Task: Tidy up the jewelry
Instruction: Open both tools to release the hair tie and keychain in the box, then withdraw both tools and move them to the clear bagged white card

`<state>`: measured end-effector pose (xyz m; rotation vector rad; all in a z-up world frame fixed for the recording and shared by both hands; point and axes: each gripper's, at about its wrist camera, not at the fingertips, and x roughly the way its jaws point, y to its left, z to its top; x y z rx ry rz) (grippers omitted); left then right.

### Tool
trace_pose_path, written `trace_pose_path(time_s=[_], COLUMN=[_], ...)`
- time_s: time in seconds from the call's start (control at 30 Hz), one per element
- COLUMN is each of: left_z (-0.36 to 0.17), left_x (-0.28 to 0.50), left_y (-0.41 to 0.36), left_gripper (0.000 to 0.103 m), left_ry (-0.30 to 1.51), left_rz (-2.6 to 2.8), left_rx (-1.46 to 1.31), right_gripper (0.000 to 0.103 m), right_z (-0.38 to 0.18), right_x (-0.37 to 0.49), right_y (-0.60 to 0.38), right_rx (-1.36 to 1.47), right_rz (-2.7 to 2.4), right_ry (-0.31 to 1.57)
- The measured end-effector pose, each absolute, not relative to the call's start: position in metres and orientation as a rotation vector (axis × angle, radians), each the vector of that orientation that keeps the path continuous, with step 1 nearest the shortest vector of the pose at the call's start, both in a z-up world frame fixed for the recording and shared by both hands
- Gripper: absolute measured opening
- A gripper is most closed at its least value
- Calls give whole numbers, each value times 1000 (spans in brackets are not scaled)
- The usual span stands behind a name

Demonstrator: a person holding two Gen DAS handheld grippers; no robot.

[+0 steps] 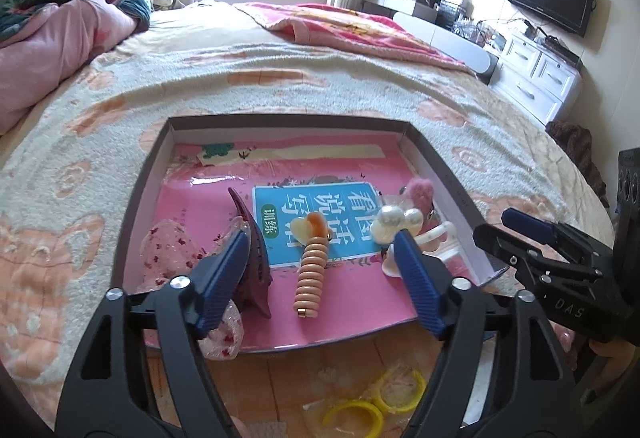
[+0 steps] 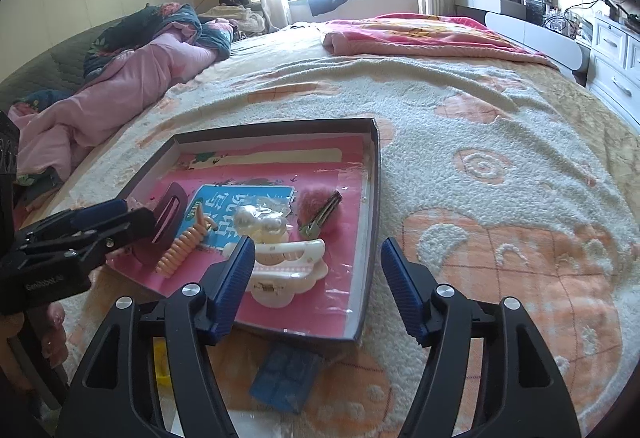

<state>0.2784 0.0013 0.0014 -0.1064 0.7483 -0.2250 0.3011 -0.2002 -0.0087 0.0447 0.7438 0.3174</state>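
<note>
Both claws apart, nothing held. Left gripper [image 1: 320, 270] hangs over near edge of the shallow dark-walled cardboard tray [image 1: 424, 145] on the bed w/ cream-and-peach fleece blanket [image 1: 280, 77]; right gripper [image 2: 318, 278] sits over tray's near-right corner, also visible at right in left view.

Jewelry all inside tray, on a pink glossy book cover:
- orange ribbed coil hair tie w/ heart charm [image 1: 312, 270]: centre, directly between left fingers. Looks light, springy, plastic; prob. rolls. Grab across coil mid-length, not the charm end.
- maroon plastic claw clip [image 1: 256, 258]: just beside left finger, standing on edge. Stiff, smooth, likely to slip; pinch across spine.
- pearl-bead piece [image 1: 396, 222]: right of coil. Round + glossy, would squirt out; take at the link btwn beads if any, can't tell.
- white plastic claw clip [image 2: 280, 262]: near-right, beside right gripper's left finger. Rigid, teeth maybe brittle; hold the body.
- pink fuzzy clip w/ metal bar [image 2: 320, 213]: far-right. Soft, easy grip.
- sheer pink scrunchie [image 1: 168, 254]: near-left, limp, partly under left finger.

Outside tray, near side: yellow plastic rings in clear wrap [image 1: 376, 398] and blue flat packet [image 2: 286, 374].
</note>
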Motion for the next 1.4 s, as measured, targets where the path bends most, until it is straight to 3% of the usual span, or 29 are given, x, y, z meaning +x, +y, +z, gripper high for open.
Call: trace_pose_path(time_s=[0.07, 0.23, 0.47, 1.4], left_z=[7, 16, 20, 6], left_x=[274, 263, 245, 172], left_y=[2, 2, 4, 10], left_gripper=[79, 89, 91, 92], left_ry=[735, 708, 695, 692], left_rz=[-224, -222, -221, -193], left_rx=[-106, -100, -102, -90], right_gripper=[69, 70, 76, 82], right_z=[-5, 2, 9, 17], right_x=[297, 286, 270, 197], right_y=[-203, -209, -216, -208], right_rx=[48, 53, 65, 46], right_rz=[313, 307, 304, 366], right_ry=[736, 721, 706, 693])
